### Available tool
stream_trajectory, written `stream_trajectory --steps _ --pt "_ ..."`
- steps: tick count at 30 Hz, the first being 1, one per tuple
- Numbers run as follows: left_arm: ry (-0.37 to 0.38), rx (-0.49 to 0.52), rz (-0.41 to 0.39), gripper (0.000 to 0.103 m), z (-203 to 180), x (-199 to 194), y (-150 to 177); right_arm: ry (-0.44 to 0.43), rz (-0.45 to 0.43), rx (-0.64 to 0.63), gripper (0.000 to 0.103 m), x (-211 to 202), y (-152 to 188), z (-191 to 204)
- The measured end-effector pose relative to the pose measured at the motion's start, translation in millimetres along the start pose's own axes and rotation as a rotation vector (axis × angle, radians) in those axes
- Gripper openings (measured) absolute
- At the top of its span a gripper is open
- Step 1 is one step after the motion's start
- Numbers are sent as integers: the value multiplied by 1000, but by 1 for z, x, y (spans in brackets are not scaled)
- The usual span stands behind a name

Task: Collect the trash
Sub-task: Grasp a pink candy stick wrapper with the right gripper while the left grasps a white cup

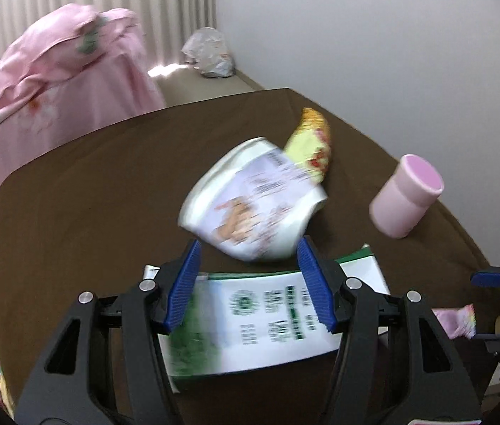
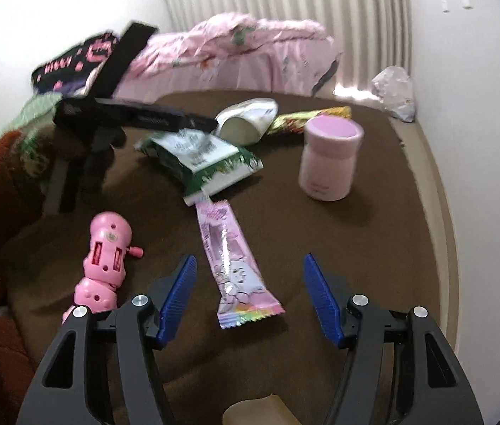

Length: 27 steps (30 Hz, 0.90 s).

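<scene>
Pink wrapper [image 2: 230,265] lies between right gripper's [image 2: 250,295] spread jaws.

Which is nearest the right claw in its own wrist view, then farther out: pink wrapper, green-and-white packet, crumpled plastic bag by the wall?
1. Pink wrapper: its near end lies between the open right claw fingers.
2. Green-and-white packet: mid-surface, ahead and slightly left.
3. Crumpled plastic bag: far right corner, against the wall.
</scene>
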<state>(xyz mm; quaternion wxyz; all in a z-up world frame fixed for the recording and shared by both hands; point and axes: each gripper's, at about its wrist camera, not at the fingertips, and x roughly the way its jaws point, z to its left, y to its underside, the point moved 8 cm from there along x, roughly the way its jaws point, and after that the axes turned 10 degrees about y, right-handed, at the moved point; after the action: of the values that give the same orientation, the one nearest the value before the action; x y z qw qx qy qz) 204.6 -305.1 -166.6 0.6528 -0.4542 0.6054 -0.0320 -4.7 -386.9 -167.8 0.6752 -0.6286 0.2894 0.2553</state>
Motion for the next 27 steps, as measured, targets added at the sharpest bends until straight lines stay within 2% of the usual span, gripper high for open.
stream_trajectory --steps 3,5,7,8,10,13,16,17,18,19,24,27 --pt "-42 -35 -3 54 24 -11 8 -19 33 -33 55 16 0 11" --pt "-54 -58 -12 52 35 -17 9 22 46 -69 22 22 0 18" --pt "44 -77 -55 52 26 -24 4 52 40 -81 17 23 0 19" --pt "81 -71 -65 52 17 -25 0 52 38 -76 16 22 0 19" --pt "97 -35 -71 54 -1 -24 -10 53 37 -66 15 20 1 17" --pt "42 58 -58 54 -30 -2 -27 66 30 -38 15 14 4 10" --pt "-63 165 20 53 -43 26 -31 72 20 0 15 8 6 1" --pt "-83 175 40 49 -42 32 -30 73 18 9 15 7 7 -1" --pt "-93 169 61 37 -40 36 -29 76 15 16 15 7 8 -3" --pt "-85 150 70 35 -37 38 -27 77 15 22 15 6 9 -4" --pt "-47 77 -33 10 -27 -2 -27 63 -16 56 15 3 4 -7" --pt "-31 15 -112 7 -19 -39 -27 57 -49 59 15 -2 -6 -4"
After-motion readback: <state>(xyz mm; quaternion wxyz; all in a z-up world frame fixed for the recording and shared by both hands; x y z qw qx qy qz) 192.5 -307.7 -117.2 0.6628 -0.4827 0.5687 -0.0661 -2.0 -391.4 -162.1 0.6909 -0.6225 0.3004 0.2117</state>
